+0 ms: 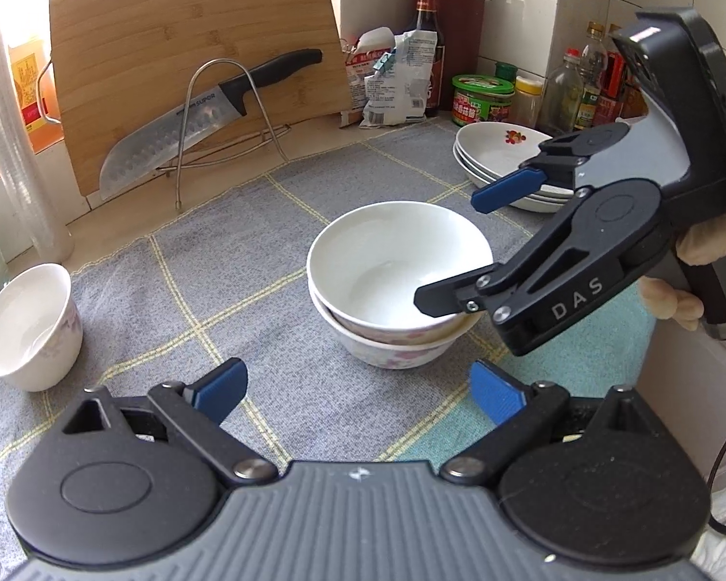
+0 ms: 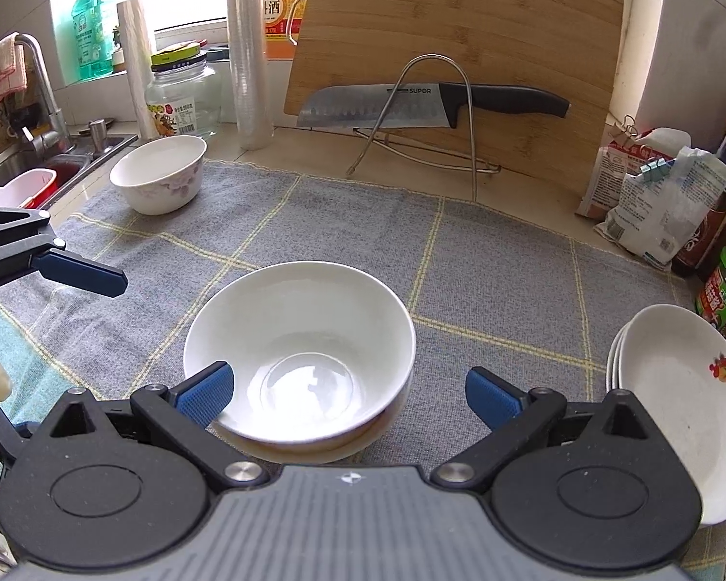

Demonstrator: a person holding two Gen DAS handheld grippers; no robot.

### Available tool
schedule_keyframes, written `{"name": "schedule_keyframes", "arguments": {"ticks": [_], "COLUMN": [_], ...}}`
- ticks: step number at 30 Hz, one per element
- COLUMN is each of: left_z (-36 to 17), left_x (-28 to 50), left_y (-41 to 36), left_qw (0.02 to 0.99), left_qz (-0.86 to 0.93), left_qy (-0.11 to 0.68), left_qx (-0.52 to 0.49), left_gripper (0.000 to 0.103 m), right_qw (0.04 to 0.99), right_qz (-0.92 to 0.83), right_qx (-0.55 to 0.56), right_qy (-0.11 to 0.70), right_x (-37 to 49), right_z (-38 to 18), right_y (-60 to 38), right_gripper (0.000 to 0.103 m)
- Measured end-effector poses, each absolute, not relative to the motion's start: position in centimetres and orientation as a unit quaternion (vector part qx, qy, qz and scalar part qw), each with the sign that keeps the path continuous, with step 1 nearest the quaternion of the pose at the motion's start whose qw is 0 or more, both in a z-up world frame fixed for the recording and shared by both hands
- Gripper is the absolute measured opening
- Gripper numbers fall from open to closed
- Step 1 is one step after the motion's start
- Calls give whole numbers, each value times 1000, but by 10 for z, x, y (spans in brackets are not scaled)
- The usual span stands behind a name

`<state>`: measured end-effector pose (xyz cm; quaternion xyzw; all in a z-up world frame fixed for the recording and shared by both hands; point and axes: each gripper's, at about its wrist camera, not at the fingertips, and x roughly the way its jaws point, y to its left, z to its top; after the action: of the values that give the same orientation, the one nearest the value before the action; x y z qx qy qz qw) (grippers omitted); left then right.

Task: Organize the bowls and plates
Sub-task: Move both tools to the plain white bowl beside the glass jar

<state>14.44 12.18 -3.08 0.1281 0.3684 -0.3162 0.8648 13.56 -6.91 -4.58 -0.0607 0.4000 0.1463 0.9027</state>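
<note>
1. I see two bowls stacked (image 1: 397,285) in the middle of the gray cloth (image 1: 276,252) on the tabletop. The top bowl (image 2: 299,351) sits snug inside the bottom one.
2. My right gripper (image 2: 347,394) is spread wide open. One blue pad is just beside the near rim of the top bowl and the other stands clear of it. Nothing is held.
3. My left gripper (image 1: 358,389) is spread open too, and it is empty. It hangs near the stack, on the near side.
4. One more bowl (image 1: 26,324) stands alone, well apart, near the far corner of the cloth by the sink. I think it should join the stack next.
5. A pile of plates (image 2: 677,402) sits at the other edge of the cloth, near the jars.
6. The bowls look hard, smooth and shiny, so I guess they are slippery and could break if they bump. They should not bend at all.
7. I would take hold of a bowl at its rim, one pad inside the wall and one pad outside.
8. All the bowls stand upright with their open mouths facing up. A bowl is round, so it has no long side. Its middle line runs straight up and down.
9. The plates lie nearly flat with their faces up.
</note>
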Motion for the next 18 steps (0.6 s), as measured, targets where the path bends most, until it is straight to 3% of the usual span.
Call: {"name": "schedule_keyframes", "arguments": {"ticks": [12,18], "left_z": [-26,-18], "left_x": [138,132], "left_y": [161,160], "left_qw": [918,929], "left_qz": [-160,-92], "left_qy": [362,356], "left_qx": [33,33], "left_gripper": [98,98], "right_qw": [925,923], "right_qz": [148,188], "right_qx": [-70,-94], "right_qy": [344,322], "right_x": [118,108], "right_z": [-19,-20], "right_y": [-67,-68], "right_gripper": [103,103]}}
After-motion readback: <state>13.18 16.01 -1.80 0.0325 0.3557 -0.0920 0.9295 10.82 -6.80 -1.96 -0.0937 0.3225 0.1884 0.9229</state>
